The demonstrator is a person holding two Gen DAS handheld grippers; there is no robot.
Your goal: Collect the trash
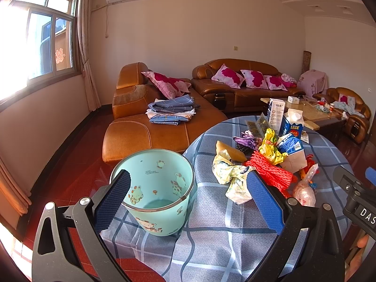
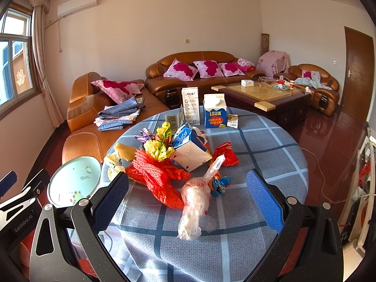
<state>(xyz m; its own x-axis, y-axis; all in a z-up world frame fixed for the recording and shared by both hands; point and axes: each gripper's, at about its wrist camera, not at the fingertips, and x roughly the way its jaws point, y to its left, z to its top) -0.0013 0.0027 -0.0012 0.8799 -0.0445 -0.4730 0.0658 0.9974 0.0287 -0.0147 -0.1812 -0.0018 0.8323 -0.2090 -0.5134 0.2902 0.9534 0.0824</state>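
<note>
A: Left-wrist status?
B: Left gripper (image 1: 188,195) fingers wide, holding nothing; mint bin (image 1: 156,191) sits between them on the bench (image 1: 223,235), trash pile (image 1: 265,157) beside it.

A: Right-wrist status?
B: Right gripper (image 2: 188,193) fingers wide, unloaded; clear plastic bag (image 2: 193,205) lies between them.

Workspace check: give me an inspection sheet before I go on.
Surface: round table, blue plaid cloth.
Job's things: mint bin at the table's left edge, looks empty; clear plastic bag nearest right claw; red net; yellow wrapper; tipped blue carton.
Clutter: upright Look carton and tall box at the far edge.
Grippers: left claw open beside bin; right claw open, empty.
Cables: white cord on floor, right.
Surroundings: leather sofas, coffee table.
</note>
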